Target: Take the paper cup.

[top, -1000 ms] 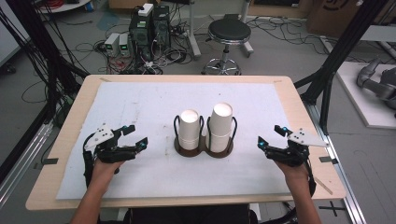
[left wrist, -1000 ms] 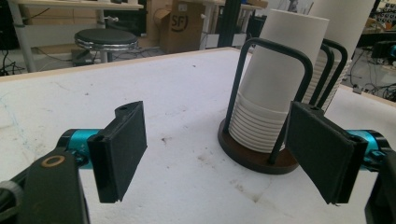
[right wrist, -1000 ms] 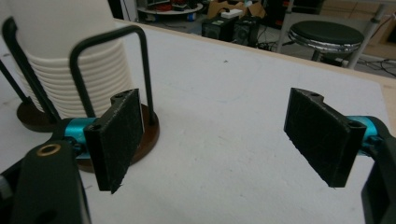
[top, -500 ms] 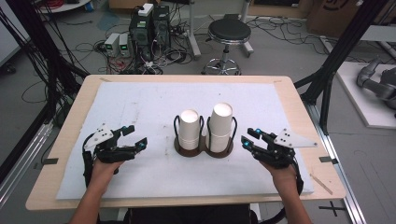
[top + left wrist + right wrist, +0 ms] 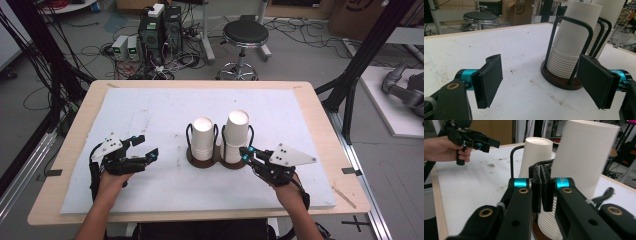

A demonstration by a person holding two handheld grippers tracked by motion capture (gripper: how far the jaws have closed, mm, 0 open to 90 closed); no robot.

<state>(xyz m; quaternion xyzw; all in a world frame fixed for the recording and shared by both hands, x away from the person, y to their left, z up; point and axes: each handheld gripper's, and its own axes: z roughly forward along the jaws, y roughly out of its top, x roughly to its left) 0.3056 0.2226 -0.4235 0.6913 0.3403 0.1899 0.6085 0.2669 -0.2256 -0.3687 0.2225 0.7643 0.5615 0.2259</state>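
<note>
High view showed two stacks of white paper cups, upside down, in a dark two-ring wire holder (image 5: 218, 161) near the middle of the bench, a little toward its near edge; left stack (image 5: 203, 138) shorter, right stack (image 5: 235, 135) taller; the two stood just beside each other. Right gripper (image 5: 245, 153) sat at the lower right side of the right stack, tips at or touching its ribbed rims, contact not certain; right gripper view showed its jaws pressed together, nothing between them, the ribbed rims just behind. Left gripper (image 5: 145, 149) rested well apart from the holder, toward the bench's left edge; left gripper view showed its jaws spread wide and empty, the holder ahead at right. White sheet (image 5: 150, 110) covered the bench top; wooden border (image 5: 345, 165) bare around it.
</note>
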